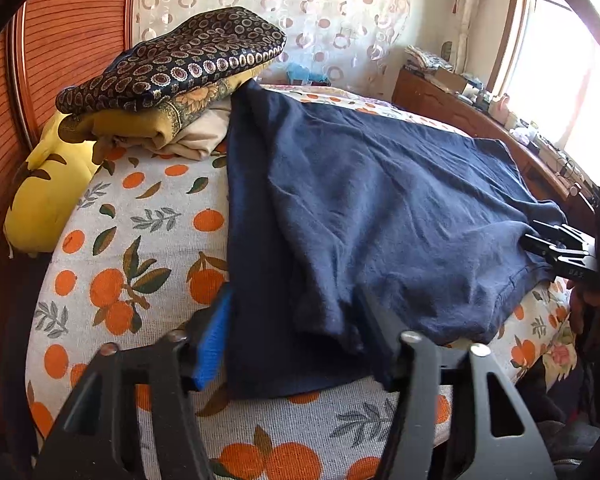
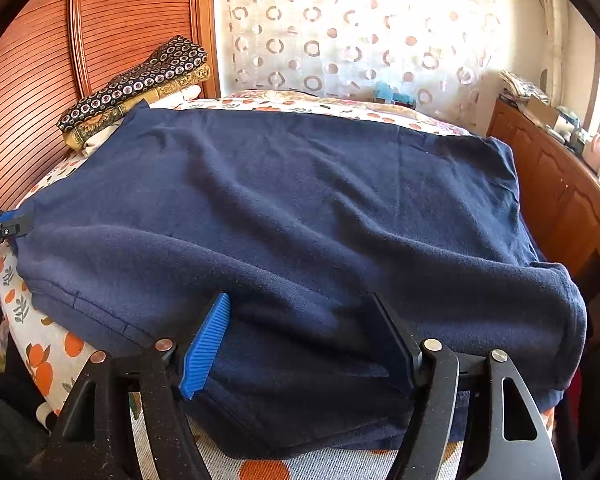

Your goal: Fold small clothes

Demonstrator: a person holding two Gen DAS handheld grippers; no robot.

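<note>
On the bed, both grippers' jaws — left gripper (image 1: 296,344), right gripper (image 2: 300,344) — stand spread around navy garment (image 2: 280,208).

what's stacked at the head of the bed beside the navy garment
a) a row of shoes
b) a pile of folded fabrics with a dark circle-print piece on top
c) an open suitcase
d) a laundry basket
b: the folded fabrics sit in a stack by the wooden headboard, a dark circle-print piece on top of yellow and cream layers, next to the navy garment spread on the orange-print bed sheet.
</note>
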